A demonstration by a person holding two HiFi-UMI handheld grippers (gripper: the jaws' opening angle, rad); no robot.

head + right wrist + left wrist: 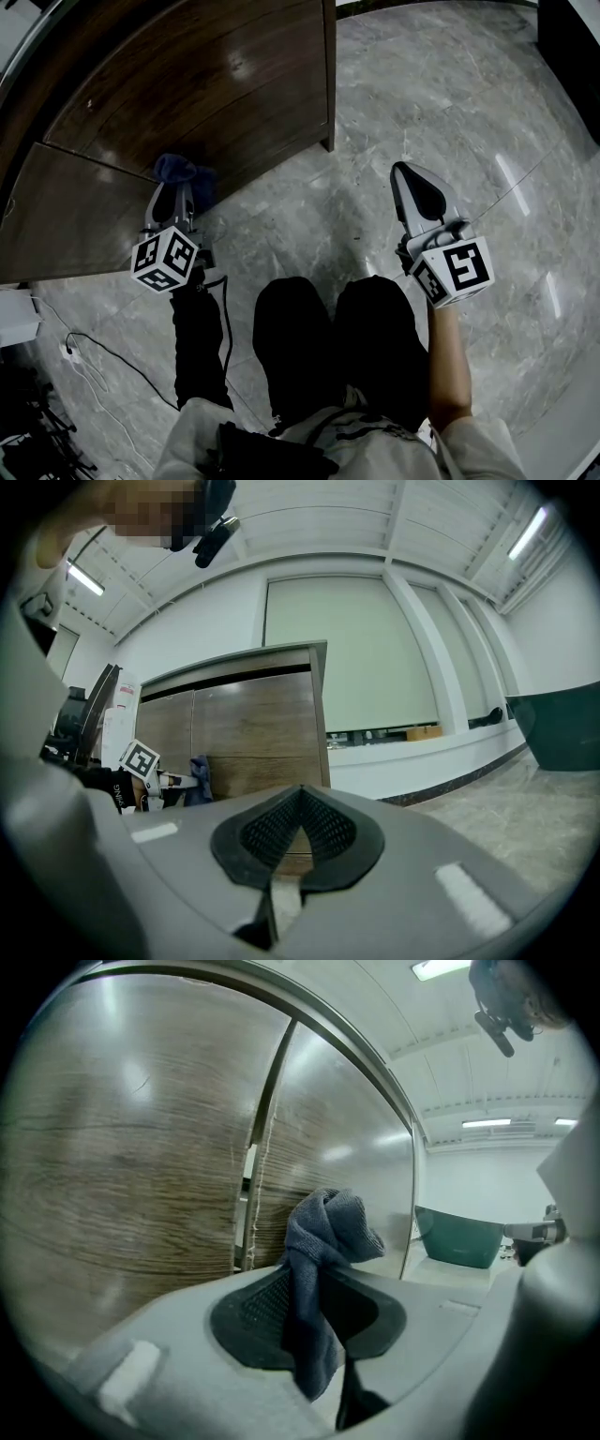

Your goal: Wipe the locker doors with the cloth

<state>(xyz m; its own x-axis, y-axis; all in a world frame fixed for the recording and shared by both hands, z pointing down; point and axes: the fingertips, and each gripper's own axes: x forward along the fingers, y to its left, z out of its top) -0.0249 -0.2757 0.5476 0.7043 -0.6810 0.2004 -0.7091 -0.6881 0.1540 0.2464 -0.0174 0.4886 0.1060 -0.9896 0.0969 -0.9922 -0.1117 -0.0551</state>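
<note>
The brown wood-grain locker fills the upper left of the head view, and its doors meet at a vertical seam close ahead in the left gripper view. A dark blue cloth is pinched between the pads of my left gripper, bunched above the tips and hanging below them. From above, the left gripper holds the cloth right at the lower part of a door. My right gripper hangs over the floor to the right, apart from the locker, shut and empty.
A grey marble floor spreads to the right. The person's black-clad legs stand below the grippers. A cable and a white box lie at the left. A dark green bin stands beyond the locker's corner.
</note>
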